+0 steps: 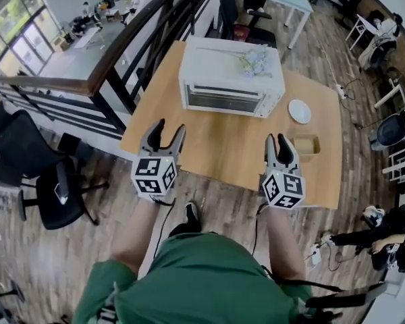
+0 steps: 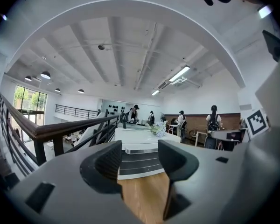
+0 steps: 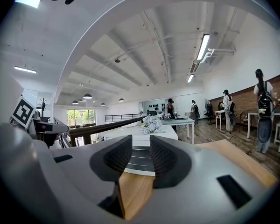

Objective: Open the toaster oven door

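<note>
A white toaster oven (image 1: 231, 78) stands at the far side of the wooden table (image 1: 216, 147), its glass door closed and facing me. Both grippers hover over the near edge of the table, well short of the oven. My left gripper (image 1: 169, 128) is open with a wide gap and holds nothing. My right gripper (image 1: 278, 140) is open with a narrower gap, also empty. In the left gripper view the oven (image 2: 137, 141) shows straight ahead beyond the left gripper (image 2: 140, 164). In the right gripper view the oven (image 3: 130, 133) lies ahead of the right gripper (image 3: 141, 155).
A bunch of pale flowers (image 1: 255, 61) lies on the oven's top. A white plate (image 1: 299, 111) and a small tan box (image 1: 306, 145) sit at the table's right side. A dark railing (image 1: 131, 46) runs past the table's left; black office chairs (image 1: 34, 167) stand lower left.
</note>
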